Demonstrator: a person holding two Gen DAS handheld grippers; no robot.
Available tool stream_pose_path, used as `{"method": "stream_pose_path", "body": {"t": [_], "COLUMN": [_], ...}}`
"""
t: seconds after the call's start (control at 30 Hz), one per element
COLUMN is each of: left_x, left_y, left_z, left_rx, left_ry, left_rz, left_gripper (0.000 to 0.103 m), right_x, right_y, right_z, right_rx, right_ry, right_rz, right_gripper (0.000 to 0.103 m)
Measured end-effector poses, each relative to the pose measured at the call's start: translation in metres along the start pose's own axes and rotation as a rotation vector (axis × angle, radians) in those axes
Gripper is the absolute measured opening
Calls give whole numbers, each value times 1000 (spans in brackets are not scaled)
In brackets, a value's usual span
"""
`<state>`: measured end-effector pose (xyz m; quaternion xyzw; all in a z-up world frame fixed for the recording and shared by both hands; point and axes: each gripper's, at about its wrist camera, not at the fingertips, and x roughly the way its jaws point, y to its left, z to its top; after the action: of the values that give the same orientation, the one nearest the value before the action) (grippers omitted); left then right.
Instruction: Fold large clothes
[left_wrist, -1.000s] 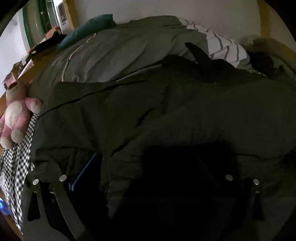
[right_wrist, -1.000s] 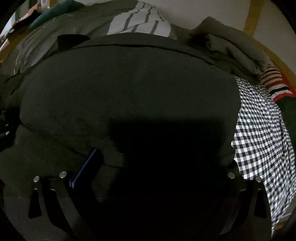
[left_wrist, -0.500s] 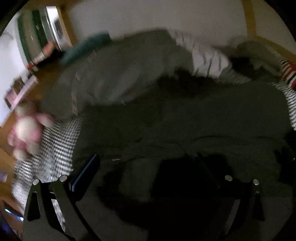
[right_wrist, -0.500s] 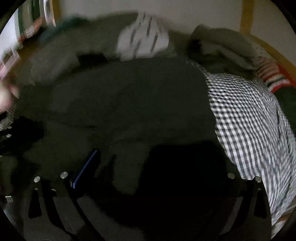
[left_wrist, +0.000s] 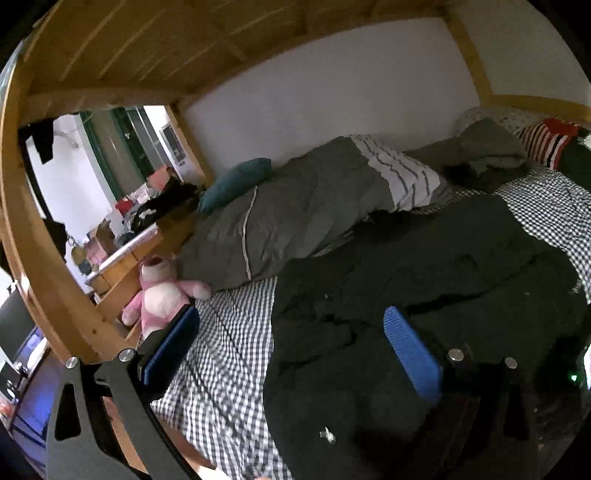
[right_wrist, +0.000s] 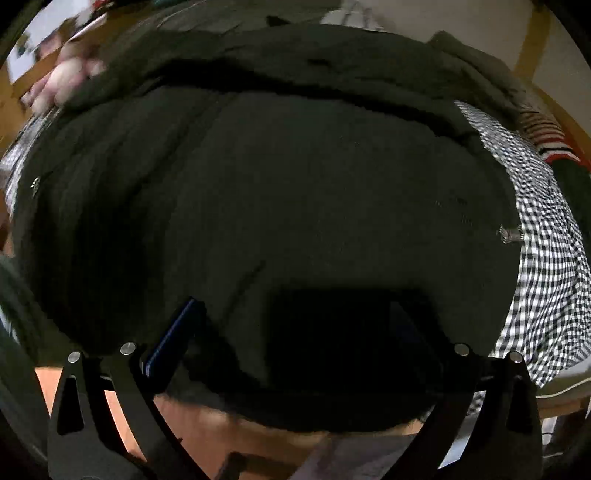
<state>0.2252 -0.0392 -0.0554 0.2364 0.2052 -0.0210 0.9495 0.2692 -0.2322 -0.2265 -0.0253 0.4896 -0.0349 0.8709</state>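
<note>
A large dark jacket (left_wrist: 424, 280) lies spread on the checked bedsheet (left_wrist: 229, 332). My left gripper (left_wrist: 291, 343) is open and empty, raised above the jacket's left edge, blue pads wide apart. In the right wrist view the jacket (right_wrist: 280, 184) fills the frame. My right gripper (right_wrist: 295, 332) hangs over the jacket's near hem at the bed edge, with its jaws wide apart; the left blue pad (right_wrist: 173, 336) shows, the right finger is in shadow. The cloth does not look pinched.
A grey duvet (left_wrist: 295, 218) and teal pillow (left_wrist: 236, 181) lie at the back. A pink plush toy (left_wrist: 159, 291) sits at the left bed edge by the wooden frame (left_wrist: 55, 288). Folded clothes (left_wrist: 491, 151) and a striped garment (left_wrist: 543, 140) lie far right.
Both grippers have let go of the jacket and pulled back. The left one has lifted and now looks across the bed. The right one has moved back to the bed edge.
</note>
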Motion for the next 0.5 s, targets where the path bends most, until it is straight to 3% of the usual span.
{"method": "stream_pose_path", "body": {"t": [0.13,0.23,0.37,0.43,0.5], "left_x": [-6,14,49,68,78], "left_y": [2,-8,-22,-21,-16], "left_z": [-28,-74,-145,-177,-195], "left_rx": [-58,-103,-186,-266,-301], "left_ry": [52,116,236,310,326], "left_rz": [-65,-150,-248,-262,-239], "left_gripper": [98,98,98,98,98], "right_x": [-20,-37,-43,-37,-31], "right_y": [-5,-21,-42,-59,-67], "right_z": [-26,-47,-66,-77,-84], "right_rx": [29,111,155,186,220], "right_ry": [-27,-92,-153,-155,-147], "right_rz": [44,78,46,35,45], "right_gripper": [100,100,100,100,100]}}
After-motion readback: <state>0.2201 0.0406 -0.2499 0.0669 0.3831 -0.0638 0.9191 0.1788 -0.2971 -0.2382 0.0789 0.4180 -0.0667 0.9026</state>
